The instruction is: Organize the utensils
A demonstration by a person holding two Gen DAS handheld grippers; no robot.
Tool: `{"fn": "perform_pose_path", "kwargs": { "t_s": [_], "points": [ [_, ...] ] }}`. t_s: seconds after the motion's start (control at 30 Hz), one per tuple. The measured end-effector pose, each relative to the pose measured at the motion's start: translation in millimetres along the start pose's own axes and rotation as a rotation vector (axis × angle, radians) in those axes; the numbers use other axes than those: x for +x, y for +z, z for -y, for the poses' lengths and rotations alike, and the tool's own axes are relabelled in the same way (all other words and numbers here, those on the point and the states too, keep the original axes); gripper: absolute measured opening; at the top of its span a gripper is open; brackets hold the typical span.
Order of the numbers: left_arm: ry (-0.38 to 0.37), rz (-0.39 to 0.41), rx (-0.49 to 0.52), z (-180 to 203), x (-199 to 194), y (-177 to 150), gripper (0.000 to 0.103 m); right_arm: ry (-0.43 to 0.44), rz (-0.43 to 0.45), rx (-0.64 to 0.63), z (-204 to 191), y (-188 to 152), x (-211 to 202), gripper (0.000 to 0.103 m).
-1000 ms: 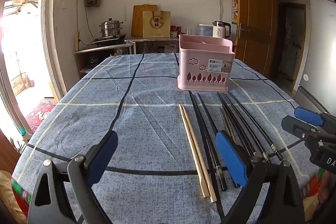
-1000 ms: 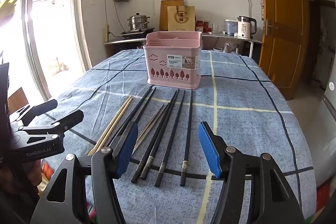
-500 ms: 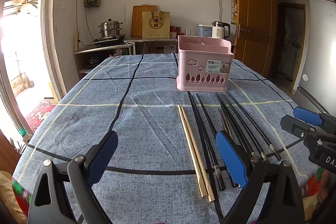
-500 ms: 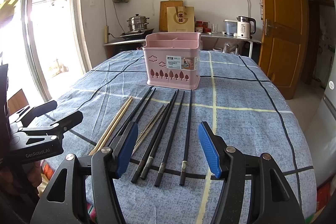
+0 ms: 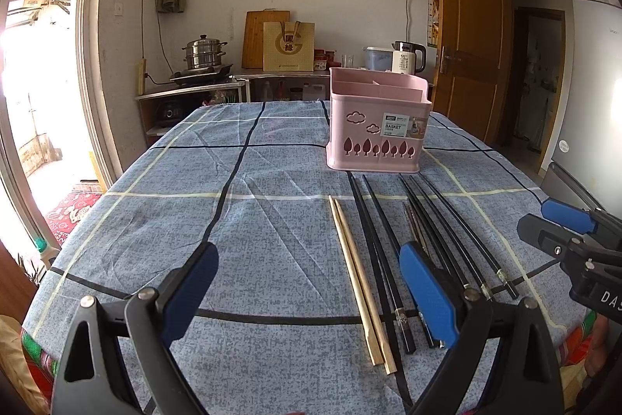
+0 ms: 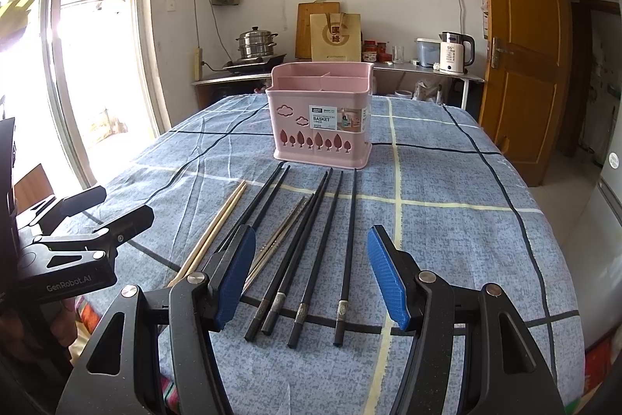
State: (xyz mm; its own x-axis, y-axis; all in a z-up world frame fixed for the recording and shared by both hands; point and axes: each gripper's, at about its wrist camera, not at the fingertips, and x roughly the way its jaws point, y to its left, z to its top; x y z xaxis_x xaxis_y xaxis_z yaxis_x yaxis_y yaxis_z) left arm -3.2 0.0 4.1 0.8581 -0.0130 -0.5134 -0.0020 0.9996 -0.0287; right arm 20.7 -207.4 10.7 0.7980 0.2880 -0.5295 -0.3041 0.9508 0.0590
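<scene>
The chopsticks [image 6: 311, 240] lie in a row before the pink basket [image 6: 322, 127], ready for sorting, while the left gripper [image 5: 307, 282] and the right gripper [image 6: 311, 267] are spread wide and grasp nothing.

Tablecloth [image 5: 272, 228]: mottled blue-grey, crossed by a wide grid of black and pale yellow-white lines. Basket [image 6: 320, 119]: pale pink plastic, with cloud and tree cut-outs along the front wall and a white label printed with dark lettering. Wooden chopsticks [image 5: 359, 279]: light tan, plain, one pair. Black chopsticks [image 6: 311, 251]: glossy black, several, each with a narrow silvery patterned band near the thick end. Metal chopsticks [image 6: 282, 234]: dull silver-grey, one pair lying among the black ones. Left gripper [image 5: 307, 294]: black frame, flat blue finger pads. Right gripper [image 6: 311, 275]: black frame, blue pads with fine ribbing.
</scene>
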Motion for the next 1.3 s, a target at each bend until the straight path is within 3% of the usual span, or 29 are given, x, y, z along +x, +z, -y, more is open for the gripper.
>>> {"fn": "perform_pose_path", "kwargs": {
  "t_s": [1.3],
  "points": [
    [-0.007, 0.003, 0.002, 5.4, -4.0, 2.0, 0.096, -0.002, 0.004, -0.001, -0.6, 2.0, -0.5, 0.060]
  ]
}}
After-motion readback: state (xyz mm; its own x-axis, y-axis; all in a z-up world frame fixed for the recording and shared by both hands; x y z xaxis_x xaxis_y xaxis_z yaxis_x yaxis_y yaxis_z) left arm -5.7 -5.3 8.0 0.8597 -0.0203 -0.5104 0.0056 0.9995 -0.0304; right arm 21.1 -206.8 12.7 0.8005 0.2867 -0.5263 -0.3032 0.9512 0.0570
